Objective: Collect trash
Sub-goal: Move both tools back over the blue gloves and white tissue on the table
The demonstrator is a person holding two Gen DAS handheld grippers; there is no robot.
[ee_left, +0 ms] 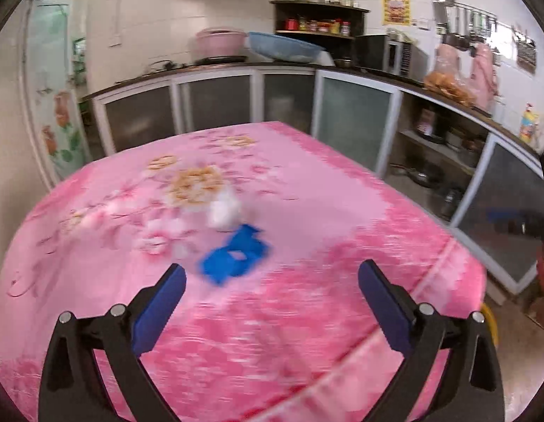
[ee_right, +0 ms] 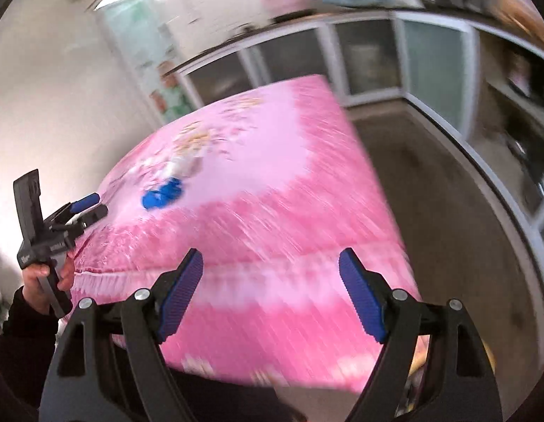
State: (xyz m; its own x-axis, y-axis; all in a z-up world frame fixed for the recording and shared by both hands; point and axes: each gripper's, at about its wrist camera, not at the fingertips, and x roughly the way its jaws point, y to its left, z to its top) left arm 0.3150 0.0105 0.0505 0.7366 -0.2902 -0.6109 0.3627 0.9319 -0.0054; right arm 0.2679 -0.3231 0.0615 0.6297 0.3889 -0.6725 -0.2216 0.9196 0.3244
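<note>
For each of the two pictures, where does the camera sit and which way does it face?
Left wrist: on the left gripper, looking down over the pink tablecloth toward the kitchen counter; only its own open fingers show.
Right wrist: on the right gripper, tilted, above the table's near edge; the person's left hand shows.
Shared: tablecloth, blue scrap, white wad.

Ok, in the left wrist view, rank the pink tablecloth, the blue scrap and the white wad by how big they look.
1. Pink tablecloth, by far the largest.
2. Blue scrap.
3. White wad, smallest, though it lies slightly farther away and is blurred, so the gap is unsure.
</note>
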